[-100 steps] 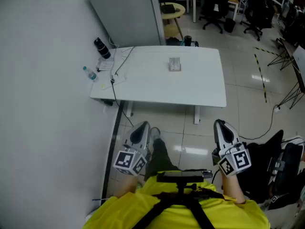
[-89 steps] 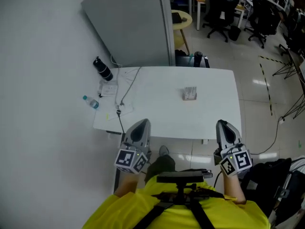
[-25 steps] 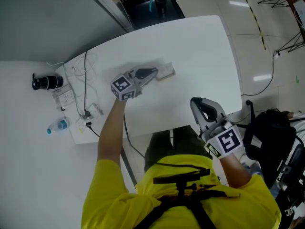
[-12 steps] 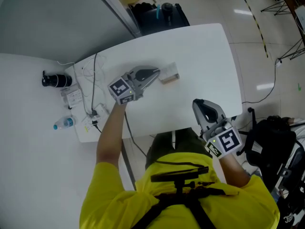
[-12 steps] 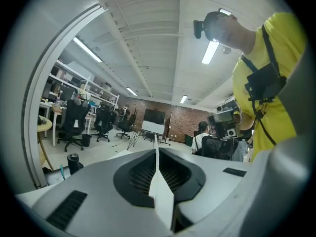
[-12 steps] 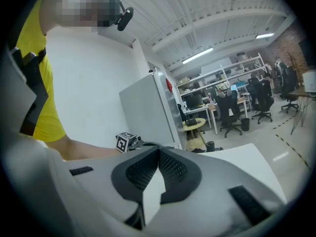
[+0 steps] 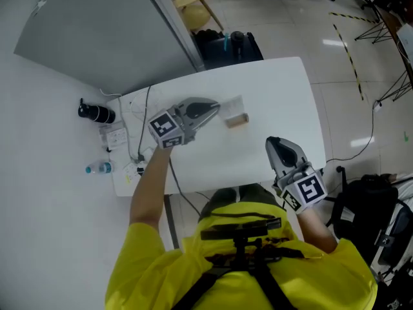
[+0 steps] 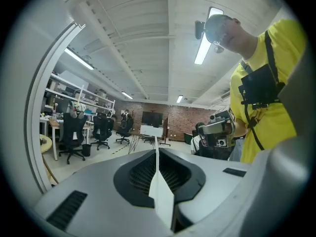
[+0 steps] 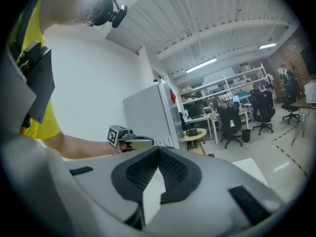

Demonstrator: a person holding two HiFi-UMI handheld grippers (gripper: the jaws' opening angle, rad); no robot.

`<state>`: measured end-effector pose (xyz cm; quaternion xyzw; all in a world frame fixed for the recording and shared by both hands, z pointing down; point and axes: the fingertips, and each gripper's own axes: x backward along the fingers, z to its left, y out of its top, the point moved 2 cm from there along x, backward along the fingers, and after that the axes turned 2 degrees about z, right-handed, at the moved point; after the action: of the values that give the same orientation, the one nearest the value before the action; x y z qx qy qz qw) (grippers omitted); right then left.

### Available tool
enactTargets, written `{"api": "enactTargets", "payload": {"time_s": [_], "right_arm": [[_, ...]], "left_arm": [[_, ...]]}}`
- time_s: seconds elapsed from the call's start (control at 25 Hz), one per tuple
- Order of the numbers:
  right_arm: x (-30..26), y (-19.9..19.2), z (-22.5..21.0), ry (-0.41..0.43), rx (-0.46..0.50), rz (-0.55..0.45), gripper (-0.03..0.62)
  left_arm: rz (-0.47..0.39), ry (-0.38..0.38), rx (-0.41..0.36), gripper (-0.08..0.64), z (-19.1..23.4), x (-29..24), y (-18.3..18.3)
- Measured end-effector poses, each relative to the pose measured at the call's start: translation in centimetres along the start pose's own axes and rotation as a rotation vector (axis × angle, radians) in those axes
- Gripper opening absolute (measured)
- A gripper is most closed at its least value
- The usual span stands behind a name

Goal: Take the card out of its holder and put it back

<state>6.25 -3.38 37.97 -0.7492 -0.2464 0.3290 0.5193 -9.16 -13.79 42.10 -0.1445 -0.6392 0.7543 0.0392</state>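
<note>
Pinching the card [image 9: 164,142], left tongs [image 7: 217,108] cover one end; its print is unreadable.

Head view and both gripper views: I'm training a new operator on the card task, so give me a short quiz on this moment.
1. True or false: the card sits in its holder.
2. Which gripper is shut on the card? A) left gripper B) right gripper C) neither
3. Fill in: the holder stands on the white ____.

Key
1. False. The card is out of the holder, clamped in the left gripper beside it.
2. A. The right gripper is shut with nothing in it, near the table's front edge.
3. table
</note>
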Motion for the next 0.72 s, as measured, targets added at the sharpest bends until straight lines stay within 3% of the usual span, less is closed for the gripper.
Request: {"api": "enactTargets", "payload": {"time_s": [0.4,0.72], "right_arm": [[-1.0,0.7,1.4,0.024,0.008,-0.008,0.006],[-1.6,0.7,1.9,0.031,0.011,0.0,0.006]], "left_arm": [[0.011,-0.014,-0.006,0.017,-0.2,0.5,0.3],[-0.036,-0.015,0.003,0.017,0.2,0.6,1.3]]}}
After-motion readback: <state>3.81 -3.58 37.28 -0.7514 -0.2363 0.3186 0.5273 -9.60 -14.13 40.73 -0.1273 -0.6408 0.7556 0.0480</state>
